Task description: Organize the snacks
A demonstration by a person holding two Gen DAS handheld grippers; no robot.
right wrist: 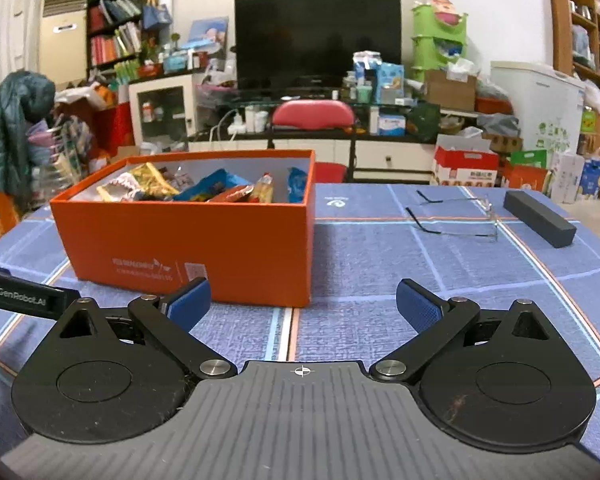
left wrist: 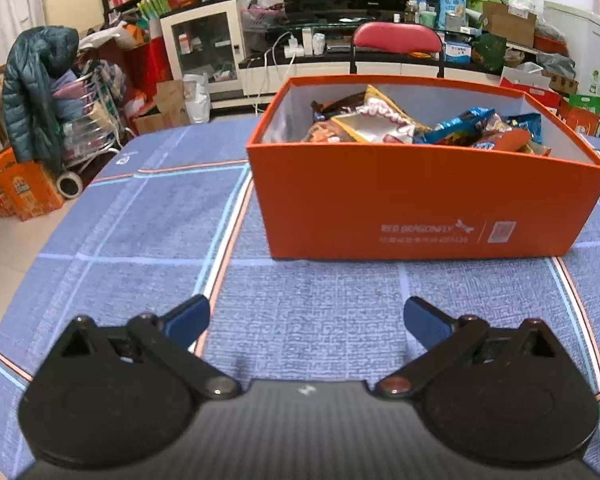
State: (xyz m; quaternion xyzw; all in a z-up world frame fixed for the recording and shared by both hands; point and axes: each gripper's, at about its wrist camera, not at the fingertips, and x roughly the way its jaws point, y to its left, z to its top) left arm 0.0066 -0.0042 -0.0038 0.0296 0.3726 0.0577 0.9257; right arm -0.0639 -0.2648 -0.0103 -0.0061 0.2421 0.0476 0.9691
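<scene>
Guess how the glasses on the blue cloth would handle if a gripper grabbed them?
The glasses look thin-wired and nearly frameless, so probably very light and easily bent. They lie with temples unfolded, so a pinch on one temple would likely let them swing. Lying flat on the tablecloth, they would likely slide, not roll.

One orange box (right wrist: 188, 240) heaped with snack packets (left wrist: 412, 128) too jumbled to count sits on a blue tablecloth (right wrist: 440, 280) alongside one pair of glasses (right wrist: 456, 216) and one dark rectangular case (right wrist: 540, 218).

Left hand-held gripper (left wrist: 306, 320) and right hand-held gripper (right wrist: 303, 306) gape empty
</scene>
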